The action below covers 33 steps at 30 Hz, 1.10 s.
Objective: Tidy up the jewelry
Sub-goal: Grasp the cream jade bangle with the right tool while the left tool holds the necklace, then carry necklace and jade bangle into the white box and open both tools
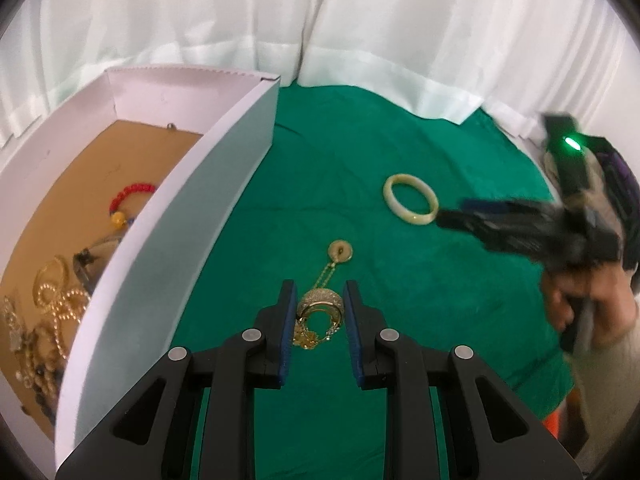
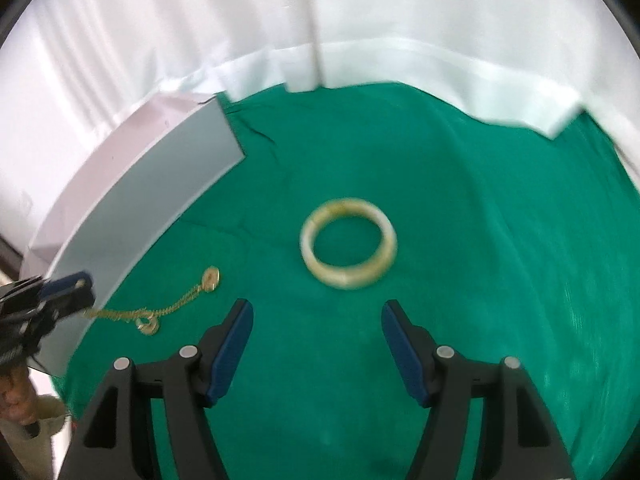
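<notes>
Got the left gripper (image 1: 321, 304) clamped on a gold chain (image 1: 316, 334), pinching it right at the chunky sparkly ring part. Makes sense to grab there: way more to bite on than skinny links. Leaves the rest trailing, with the coin pendant (image 1: 340, 251) out toward 12 o'clock over the green cloth (image 1: 360, 152). Can't tell if the whole thing is clear of the cloth or still partly dragging.

Parked just beside the white box (image 1: 180, 240) at 9 o'clock. Looks like the drop spot, judging by the red bead bracelet (image 1: 132, 196) and the heap of pearls (image 1: 60, 304) already inside on the brown floor. Probably only needs a hop over the wall and a release. Worth watching for the loose end snagging on the box edge.

Pose-wise: angled steeply down and forward, held level side to side, no obvious twist.

Then the right gripper (image 2: 317, 306): spread wide, gripping nothing. Also tipped steeply down, aimed at the bangle (image 2: 348, 248) lying flat at 12 o'clock, near the tips but not touching. Sits well apart from the box, roughly 1 o'clock from the left gripper. Looks like lining up the next pick. Hard and smooth, so likely better to pinch one side of the rim than to try spanning the whole hoop.
</notes>
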Available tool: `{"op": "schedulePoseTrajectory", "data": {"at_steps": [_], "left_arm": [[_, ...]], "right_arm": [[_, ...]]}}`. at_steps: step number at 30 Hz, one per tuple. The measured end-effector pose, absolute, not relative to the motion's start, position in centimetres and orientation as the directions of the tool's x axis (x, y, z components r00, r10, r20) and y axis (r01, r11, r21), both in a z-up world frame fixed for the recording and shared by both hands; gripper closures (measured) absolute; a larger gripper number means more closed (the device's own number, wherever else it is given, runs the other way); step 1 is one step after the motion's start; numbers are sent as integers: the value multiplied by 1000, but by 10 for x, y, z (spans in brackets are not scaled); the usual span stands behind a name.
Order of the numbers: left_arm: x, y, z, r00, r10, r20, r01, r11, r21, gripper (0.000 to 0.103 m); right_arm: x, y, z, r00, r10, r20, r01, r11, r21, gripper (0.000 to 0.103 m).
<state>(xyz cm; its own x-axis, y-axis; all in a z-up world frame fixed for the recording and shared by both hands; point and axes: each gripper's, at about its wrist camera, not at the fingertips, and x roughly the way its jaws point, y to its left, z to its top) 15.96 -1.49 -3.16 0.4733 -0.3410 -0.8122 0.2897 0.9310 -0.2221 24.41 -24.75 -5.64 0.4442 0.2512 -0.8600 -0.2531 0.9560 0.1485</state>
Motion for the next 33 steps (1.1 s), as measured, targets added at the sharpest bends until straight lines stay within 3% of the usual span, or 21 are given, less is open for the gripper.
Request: {"op": "schedulePoseTrajectory", "data": {"at_steps": [1,6,9,10,11,12,18,33], "left_arm": [[159,-13,-32,469,-346,-812,286,930,-231,81],[156,-3,-25,471,-369,-802,278,924,-262,81],[155,0,-21,483,-359,-798,279,928,-248,81],[153,0,-20,487,-355,-798,282,929,-241,81],[152,-1,-19,491,-352,-797,283,929,-236,81],[151,-1,-19,494,-350,-796,285,930,-232,81],[145,-2,-12,505,-362,-783,292,926,-240,81],[141,-4,-13,510,-325,-797,274,939,-208,81]], "right_arm": [[252,-243,-60,433,249,-866,-266,954,141,49],[294,-217,-91,344,212,-915,-307,946,104,52],[300,-205,-102,348,165,-923,-329,943,45,60],[299,-202,-103,351,149,-924,-339,940,23,70],[299,-200,-103,356,140,-924,-341,940,11,87],[298,-200,-102,354,141,-925,-342,940,12,93],[269,-202,-80,414,159,-896,-347,938,7,93],[183,-174,-19,590,101,-801,-394,902,-177,93]]}}
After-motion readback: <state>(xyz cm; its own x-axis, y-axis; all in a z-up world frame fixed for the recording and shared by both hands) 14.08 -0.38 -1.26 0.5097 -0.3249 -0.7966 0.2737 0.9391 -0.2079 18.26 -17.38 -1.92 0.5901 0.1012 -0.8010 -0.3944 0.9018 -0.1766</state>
